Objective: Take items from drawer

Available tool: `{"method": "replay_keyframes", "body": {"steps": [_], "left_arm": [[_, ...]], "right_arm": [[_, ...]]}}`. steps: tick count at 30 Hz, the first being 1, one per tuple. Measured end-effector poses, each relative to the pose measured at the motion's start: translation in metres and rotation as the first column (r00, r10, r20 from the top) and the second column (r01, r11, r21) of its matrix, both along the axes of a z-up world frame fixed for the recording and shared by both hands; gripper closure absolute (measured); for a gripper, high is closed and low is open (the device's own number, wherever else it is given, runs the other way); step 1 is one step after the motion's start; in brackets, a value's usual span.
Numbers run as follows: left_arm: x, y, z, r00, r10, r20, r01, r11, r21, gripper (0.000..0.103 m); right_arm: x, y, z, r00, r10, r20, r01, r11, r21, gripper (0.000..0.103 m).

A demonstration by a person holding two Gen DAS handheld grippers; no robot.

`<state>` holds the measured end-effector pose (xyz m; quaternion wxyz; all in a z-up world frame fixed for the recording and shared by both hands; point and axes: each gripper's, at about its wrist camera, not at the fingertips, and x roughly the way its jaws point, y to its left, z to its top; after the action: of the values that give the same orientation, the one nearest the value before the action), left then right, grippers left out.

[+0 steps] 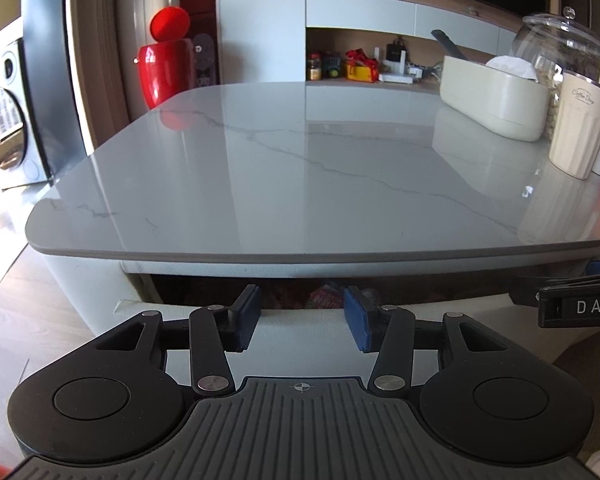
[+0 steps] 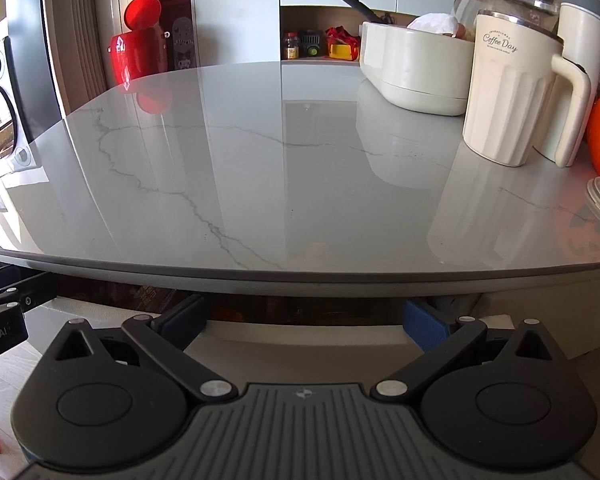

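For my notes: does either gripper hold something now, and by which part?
Nothing is held. The left gripper and right gripper both stand open at the drawer front.

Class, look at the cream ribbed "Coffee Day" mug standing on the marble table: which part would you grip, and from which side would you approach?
Grip the mug's handle. It juts out on the right as an upright loop, so come from the right; a jar and tumbler crowd behind.
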<state>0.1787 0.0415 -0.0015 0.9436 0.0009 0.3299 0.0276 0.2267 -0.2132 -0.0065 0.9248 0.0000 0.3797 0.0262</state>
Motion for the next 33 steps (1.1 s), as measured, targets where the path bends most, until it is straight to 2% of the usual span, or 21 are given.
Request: {"method": "replay_keyframes", "body": {"steps": [2, 3, 4, 5, 6, 7, 8, 9, 11, 12, 14, 15, 18, 22, 25, 27, 33], "left_arm": [[-0.011, 0.0, 0.003, 0.999, -0.026, -0.03, 0.026, 1.0, -0.001, 0.052], [-0.016, -0.001, 0.003, 0.998, -0.045, -0.047, 0.045, 0.999, 0.007, 0.056], [-0.017, 0.001, -0.001, 0.991, -0.065, -0.118, 0.061, 0.998, -0.035, 0.066], [-0.019, 0.007, -0.007, 0.979, -0.087, -0.186, 0.061, 0.988, -0.142, 0.088], [-0.024, 0.012, -0.011, 0.975, -0.098, -0.2, 0.054, 0.975, -0.216, 0.083], [-0.031, 0.013, -0.01, 0.98, -0.095, -0.177, 0.055, 0.974, -0.218, 0.083], [-0.038, 0.011, -0.005, 0.988, -0.091, -0.123, 0.068, 0.981, -0.183, 0.083], [-0.042, 0.011, 0.001, 0.993, -0.09, -0.077, 0.076, 0.984, -0.162, 0.083], [-0.041, 0.014, 0.013, 0.996, -0.082, -0.036, 0.074, 0.982, -0.174, 0.083], [-0.036, 0.016, 0.02, 0.996, -0.082, -0.026, 0.076, 0.98, -0.184, 0.083], [-0.024, 0.014, 0.028, 0.997, -0.071, -0.01, 0.069, 0.985, -0.156, 0.083], [-0.016, 0.013, 0.03, 0.998, -0.061, -0.012, 0.059, 0.989, -0.133, 0.083], [0.01, 0.006, 0.028, 0.996, -0.057, -0.075, 0.05, 0.995, -0.089, 0.083], [0.032, 0.001, 0.018, 0.987, -0.06, -0.146, 0.052, 0.997, -0.055, 0.083], [0.043, 0.0, 0.009, 0.978, -0.056, -0.199, 0.043, 0.997, -0.069, 0.083], [0.047, 0.0, 0.003, 0.975, -0.055, -0.215, 0.041, 0.997, -0.071, 0.083], [0.036, 0.002, 0.008, 0.947, -0.097, -0.307, 0.073, 0.993, -0.09, 0.083]], "right_arm": [[-0.007, 0.0, 0.002, 0.999, 0.019, -0.029, -0.019, 1.0, -0.001, 0.0], [-0.012, 0.0, 0.003, 0.999, 0.027, -0.041, -0.027, 1.0, -0.002, 0.0], [-0.016, 0.003, 0.003, 0.997, 0.048, -0.059, -0.05, 0.998, -0.026, 0.0], [-0.022, 0.008, 0.001, 0.995, 0.074, -0.067, -0.079, 0.994, -0.071, 0.0], [-0.028, 0.011, -0.004, 0.989, 0.096, -0.11, -0.106, 0.991, -0.086, 0.0], [-0.027, 0.007, -0.014, 0.97, 0.122, -0.211, -0.123, 0.992, 0.006, 0.0], [-0.029, 0.0, -0.022, 0.957, 0.136, -0.255, -0.114, 0.989, 0.097, 0.0], [-0.035, -0.003, -0.024, 0.966, 0.126, -0.226, -0.101, 0.988, 0.117, 0.004], [-0.047, 0.004, -0.011, 0.988, 0.119, -0.093, -0.118, 0.993, 0.013, 0.004], [-0.051, 0.006, 0.0, 0.991, 0.129, -0.029, -0.129, 0.992, -0.009, 0.003], [-0.054, 0.005, 0.02, 0.991, 0.115, 0.063, -0.116, 0.993, 0.016, 0.0], [-0.051, 0.006, 0.025, 0.992, 0.101, 0.072, -0.103, 0.994, 0.024, 0.0], [-0.031, 0.01, 0.027, 0.997, 0.062, 0.034, -0.063, 0.998, 0.018, 0.0], [0.002, 0.01, 0.015, 0.998, 0.021, -0.065, -0.021, 1.0, 0.003, 0.0], [0.021, 0.011, 0.005, 0.992, -0.004, -0.129, 0.002, 1.0, -0.013, 0.0], [0.028, 0.007, -0.001, 0.984, -0.029, -0.175, 0.032, 0.999, 0.014, 0.0], [0.022, 0.009, 0.001, 0.971, -0.023, -0.238, 0.026, 1.0, 0.01, 0.0]]}}
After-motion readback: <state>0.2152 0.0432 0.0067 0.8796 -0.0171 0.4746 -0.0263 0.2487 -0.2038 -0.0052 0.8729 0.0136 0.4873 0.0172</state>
